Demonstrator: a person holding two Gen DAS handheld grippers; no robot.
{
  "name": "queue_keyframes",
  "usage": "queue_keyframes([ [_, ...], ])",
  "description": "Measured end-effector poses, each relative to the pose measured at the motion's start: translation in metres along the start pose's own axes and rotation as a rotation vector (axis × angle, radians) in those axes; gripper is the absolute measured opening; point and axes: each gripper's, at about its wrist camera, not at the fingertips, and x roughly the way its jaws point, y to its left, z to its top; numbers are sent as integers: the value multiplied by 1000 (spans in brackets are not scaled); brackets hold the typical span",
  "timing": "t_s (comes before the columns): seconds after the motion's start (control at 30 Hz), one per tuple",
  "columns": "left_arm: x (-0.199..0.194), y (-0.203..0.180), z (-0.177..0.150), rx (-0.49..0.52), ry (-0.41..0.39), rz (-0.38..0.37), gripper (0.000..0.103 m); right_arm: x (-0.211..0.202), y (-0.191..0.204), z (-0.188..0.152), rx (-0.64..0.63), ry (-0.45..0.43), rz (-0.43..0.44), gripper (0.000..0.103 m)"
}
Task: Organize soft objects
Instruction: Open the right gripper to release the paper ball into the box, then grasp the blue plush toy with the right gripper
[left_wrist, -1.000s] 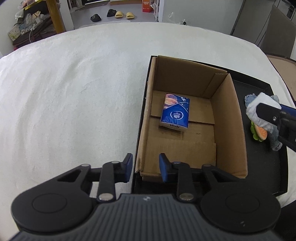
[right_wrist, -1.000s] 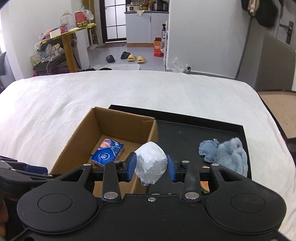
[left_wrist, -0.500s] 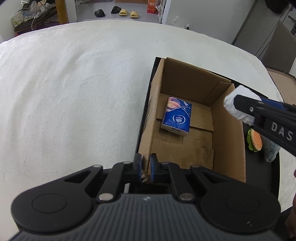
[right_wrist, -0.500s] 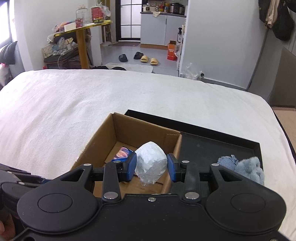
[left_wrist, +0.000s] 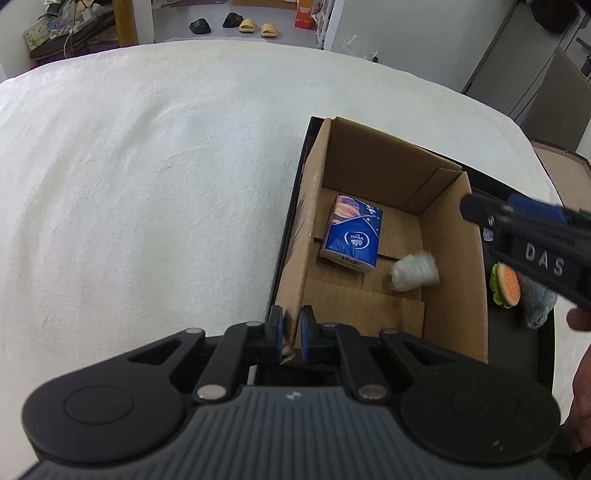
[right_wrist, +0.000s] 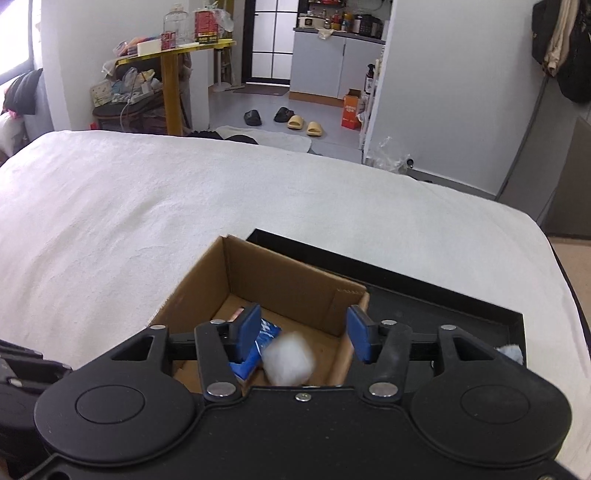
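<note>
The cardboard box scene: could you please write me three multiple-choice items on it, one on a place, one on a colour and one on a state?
1. Where is the white wad?
A. inside the cardboard box
B. on the black tray
C. on the white bedcover

2. What colour is the tissue pack?
A. red
B. blue
C. green

3. How is the left gripper?
A. wide open
B. shut on the box's wall
C. holding the wad

Answers:
1 A, the wad shows blurred within the box's walls, beside the pack.
2 B, its wrapper is blue.
3 B, its fingers pinch the near corner of the wall.
</note>
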Motion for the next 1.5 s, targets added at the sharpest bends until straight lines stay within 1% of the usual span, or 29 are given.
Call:
queue_keyframes([
  [0.2, -6, -6, -4, 16, -38, 20, 8, -4, -21, -26, 52, 48, -11, 52],
  [0.4, -13, -12, -6, 36, -54, 41, 9, -18, -40, -47, 95, 58, -28, 52],
  [0.5, -20, -16, -7, 51, -87, 53, 10, -22, -53, -56, 121, 64, -39, 52],
  [0.57, -23, -20, -9, 69, -100, 66, 12, -23, -60, -61, 137, 69, -43, 52],
  [0.67, -26, -26, -9, 85, -107, 85, 13, -25, -70, -66, 150, 76, -51, 52],
  [0.77, -26, -28, -8, 95, -98, 115, 20, -29, -78, -70, 163, 68, -57, 55],
  [0.83, -27, -29, -9, 103, -100, 124, 29, -32, -83, -73, 179, 61, -57, 56],
  [0.87, -28, -30, -10, 106, -103, 131, 31, -32, -86, -75, 186, 58, -57, 56],
  [0.93, -29, -33, -10, 119, -106, 144, 38, -33, -92, -79, 203, 56, -57, 56],
  [1.13, -33, -41, -8, 155, -102, 153, 44, -34, -112, -90, 246, 50, -57, 62],
  [1.27, -34, -46, -4, 150, -108, 198, 48, -36, -129, -94, 271, 32, -69, 63],
  [1.37, -38, -50, -1, 156, -129, 207, 50, -35, -143, -99, 299, 14, -79, 63],
  [1.5, -45, -61, 5, 198, -173, 237, 51, -30, -156, -110, 340, -8, -72, 63],
])
